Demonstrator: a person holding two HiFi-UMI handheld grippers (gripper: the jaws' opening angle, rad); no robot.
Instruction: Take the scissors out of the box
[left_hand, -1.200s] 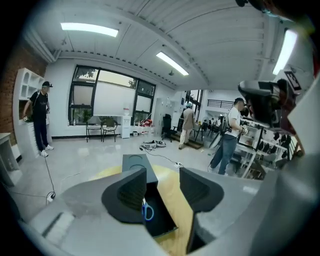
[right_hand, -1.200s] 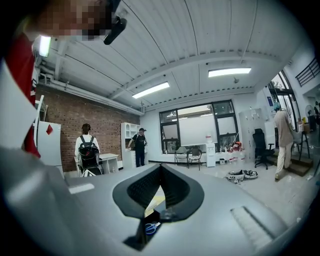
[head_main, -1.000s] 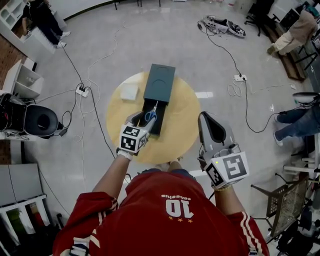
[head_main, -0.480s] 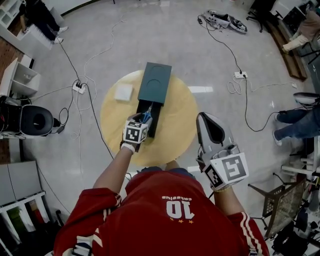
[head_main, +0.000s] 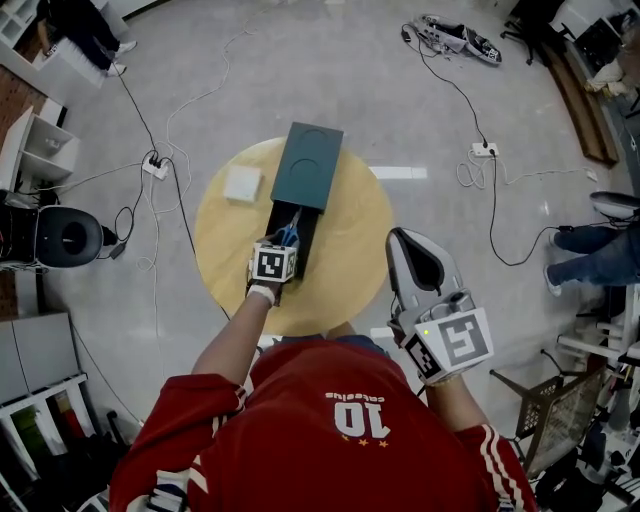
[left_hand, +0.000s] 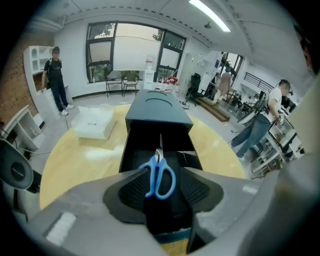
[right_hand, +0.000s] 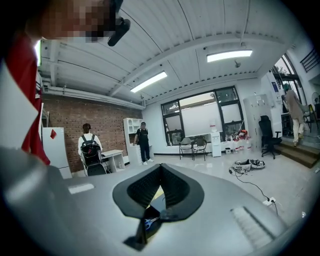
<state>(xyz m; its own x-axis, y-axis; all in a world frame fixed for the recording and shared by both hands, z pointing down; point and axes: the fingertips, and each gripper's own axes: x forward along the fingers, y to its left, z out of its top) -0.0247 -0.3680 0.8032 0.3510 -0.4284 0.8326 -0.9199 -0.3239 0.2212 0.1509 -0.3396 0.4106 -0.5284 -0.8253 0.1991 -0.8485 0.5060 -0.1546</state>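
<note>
The box (head_main: 312, 165) lies opened toward the person on the round surface (head_main: 350, 250), so the left gripper (left_hand: 165, 171), jaws apart, can straddle the blue scissors (left_hand: 157, 161) lying inside. The right gripper (head_main: 420, 272), clenched and empty, hangs clear at the surface's edge.

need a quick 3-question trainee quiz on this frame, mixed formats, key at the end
1. Multiple choice: what colour are the handles of the scissors? A red, B blue, C black.
2. True or false: the right claw is shut on the scissors.
3. Fill in: the left claw is open, with one jaw on either side of the scissors' ____.

Key:
1. B.
2. False. It is shut on nothing and is away from the box.
3. handles. The scissors lie in the box's open drawer.
</note>
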